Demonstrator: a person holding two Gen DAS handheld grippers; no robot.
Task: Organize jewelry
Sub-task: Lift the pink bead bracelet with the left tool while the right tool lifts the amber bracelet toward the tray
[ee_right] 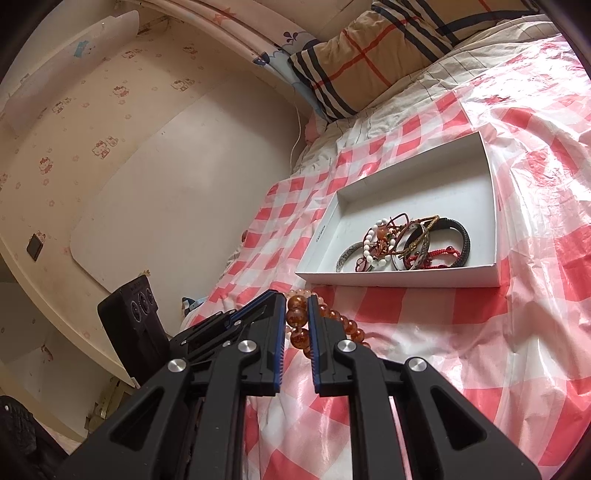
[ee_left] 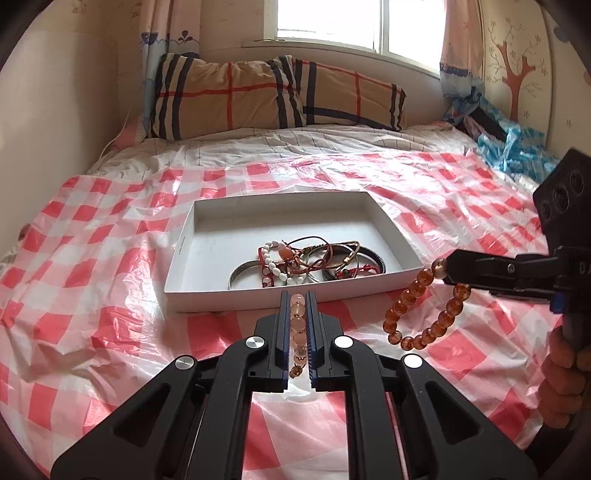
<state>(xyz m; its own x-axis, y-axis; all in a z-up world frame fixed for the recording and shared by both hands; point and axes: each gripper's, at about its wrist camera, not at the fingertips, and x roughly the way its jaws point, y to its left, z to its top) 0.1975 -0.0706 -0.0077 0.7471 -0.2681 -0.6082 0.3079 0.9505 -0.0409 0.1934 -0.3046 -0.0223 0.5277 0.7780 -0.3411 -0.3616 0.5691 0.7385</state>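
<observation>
Pale round beads [ee_left: 297,325] are pinched by the left gripper [ee_left: 296,295]. Glossy amber beads [ee_left: 421,314] are clamped by the right gripper [ee_right: 297,301] near the white box [ee_left: 258,297].

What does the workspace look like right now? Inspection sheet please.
Surface: bed under a red-checked plastic sheet.
Job's things: white box holding a tangle of bracelets; amber bead bracelet; pale pink bead bracelet.
Clutter: blue plastic wrap at the far corner.
Grippers: left gripper shut on the pale pink bead bracelet; right gripper shut on the amber bead bracelet.
Cables: white cord by the wall.
Surroundings: plaid pillows, window, curtains.
</observation>
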